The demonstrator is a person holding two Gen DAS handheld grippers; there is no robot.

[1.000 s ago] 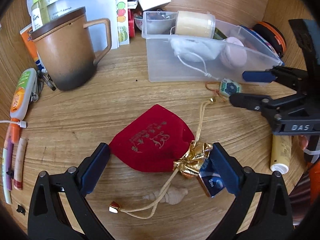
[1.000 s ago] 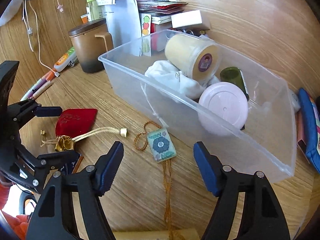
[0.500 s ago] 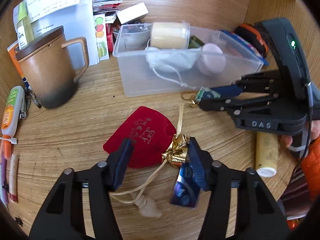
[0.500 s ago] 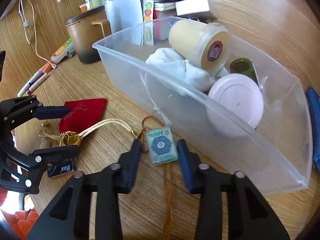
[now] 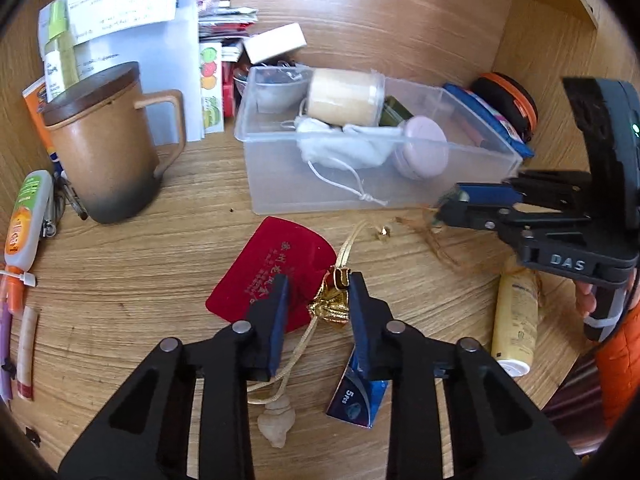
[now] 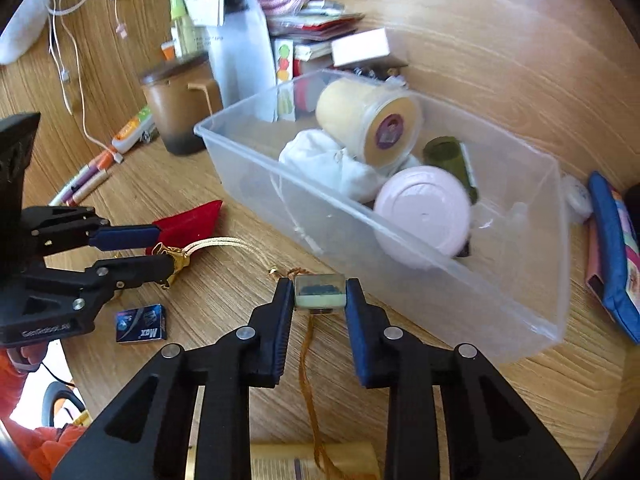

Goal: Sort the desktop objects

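My right gripper was clamped on a small pale-green charm, its dark blue face turned up between the pads and its brown tassel cord trailing back toward me across the wooden table. The charm sat just in front of the clear plastic bin's near wall. In the bin lay a cream jar on its side, a white drawstring bag, a pink round lid and a dark green bottle.

My left gripper had its jaws closing around the gathered gold neck of the red velvet pouch, which lay flat near the middle of the table, gold characters printed on it (too small for me to read). Its gold drawstring ran off toward the bin, and another length looped back to a small shell by my fingers.

Under my left jaw lay a little blue packet marked "5pcs"; the right wrist view showed "Max" on it. The side of my right gripper body read "DAS", and my left one carried faint lettering I could not make out.

Toward the table's far left stood a brown lidded mug, with papers leaning behind it and an orange-and-green tube beside it. A yellow tube lay near the right edge.
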